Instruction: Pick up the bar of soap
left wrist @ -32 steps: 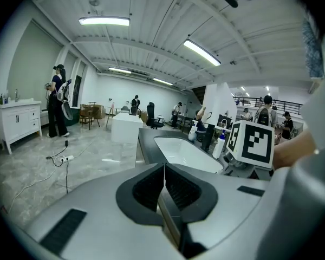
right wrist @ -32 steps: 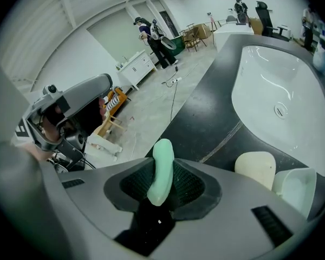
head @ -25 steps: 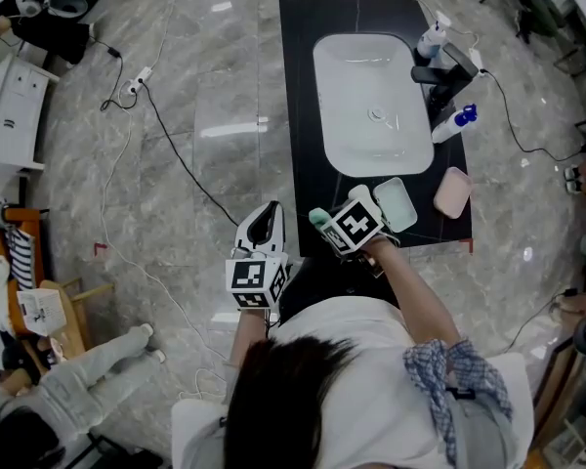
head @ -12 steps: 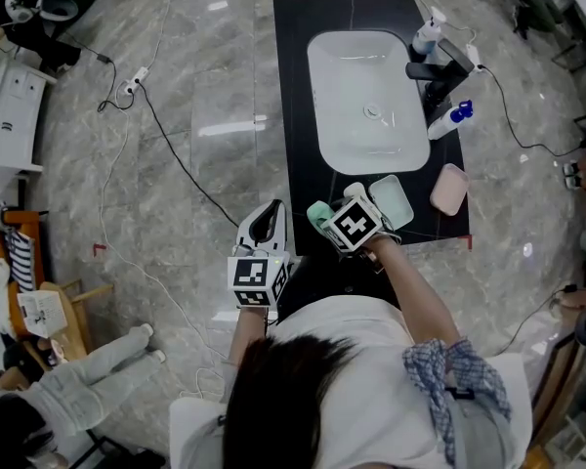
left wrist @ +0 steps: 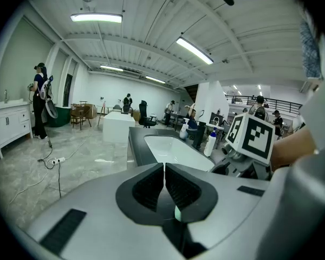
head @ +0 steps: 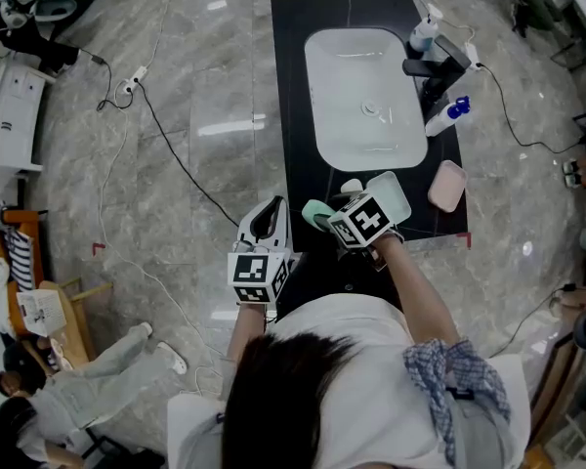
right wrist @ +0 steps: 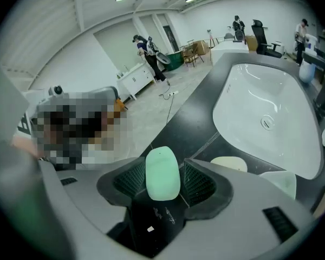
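Observation:
A pale green bar of soap (right wrist: 162,172) stands on edge between the pads of my right gripper (right wrist: 163,182), whose jaws are opening. A thin gap shows between the soap and the right pad. From the head view the soap (head: 316,213) and right gripper (head: 330,215) are at the front left corner of the black counter (head: 295,115). My left gripper (head: 264,221) hangs off the counter's left front, over the floor. Its jaws (left wrist: 164,186) are pressed together with nothing held.
A white basin (head: 366,96) fills the counter's middle. A cream soap (right wrist: 229,163) and a mint dish (head: 393,195) lie just beyond the right gripper, with a pink dish (head: 447,186) further right. Bottles (head: 441,118) and a black faucet (head: 432,66) stand at the basin's right. Cables cross the floor (head: 176,154).
The right gripper has turned slightly at the counter's front edge, with the green soap still at its tips. The left gripper has stayed where it was.

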`<state>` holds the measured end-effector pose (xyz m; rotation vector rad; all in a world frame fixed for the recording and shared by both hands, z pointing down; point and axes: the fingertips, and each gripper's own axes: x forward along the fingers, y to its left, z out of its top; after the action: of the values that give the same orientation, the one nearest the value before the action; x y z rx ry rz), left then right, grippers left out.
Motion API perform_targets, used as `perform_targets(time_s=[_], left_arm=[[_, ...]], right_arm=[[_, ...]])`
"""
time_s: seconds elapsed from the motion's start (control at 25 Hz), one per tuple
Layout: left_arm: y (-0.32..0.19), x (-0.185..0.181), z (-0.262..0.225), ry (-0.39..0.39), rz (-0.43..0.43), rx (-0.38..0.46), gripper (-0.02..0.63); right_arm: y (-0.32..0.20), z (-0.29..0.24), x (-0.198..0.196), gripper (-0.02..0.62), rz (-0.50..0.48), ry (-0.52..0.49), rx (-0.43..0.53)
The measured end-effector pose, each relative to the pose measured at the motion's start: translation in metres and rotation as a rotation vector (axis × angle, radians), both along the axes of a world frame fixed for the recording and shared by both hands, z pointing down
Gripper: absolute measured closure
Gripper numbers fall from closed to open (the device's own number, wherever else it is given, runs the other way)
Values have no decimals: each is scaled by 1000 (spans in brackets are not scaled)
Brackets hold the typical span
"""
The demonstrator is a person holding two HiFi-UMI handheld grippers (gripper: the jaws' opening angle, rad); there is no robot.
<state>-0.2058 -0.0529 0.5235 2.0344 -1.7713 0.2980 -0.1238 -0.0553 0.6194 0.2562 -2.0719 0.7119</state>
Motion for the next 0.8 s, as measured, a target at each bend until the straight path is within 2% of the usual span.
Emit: perform_targets(time_s=[0.12, 0.36, 0.56, 0.8], left_arm=[[2, 1, 0, 9, 0, 1, 592], [0, 4, -2, 54, -1, 8, 592], [-4, 16, -12, 32, 55, 32, 592], [-12, 33, -21, 39, 95, 53, 592]], right_arm=[[-8, -17, 5, 364, 41, -64, 20], [-28, -52, 24, 364, 180, -173, 122], [-45, -74, 46, 365, 320, -260, 227], [-51, -87, 80, 364, 443, -307, 314]])
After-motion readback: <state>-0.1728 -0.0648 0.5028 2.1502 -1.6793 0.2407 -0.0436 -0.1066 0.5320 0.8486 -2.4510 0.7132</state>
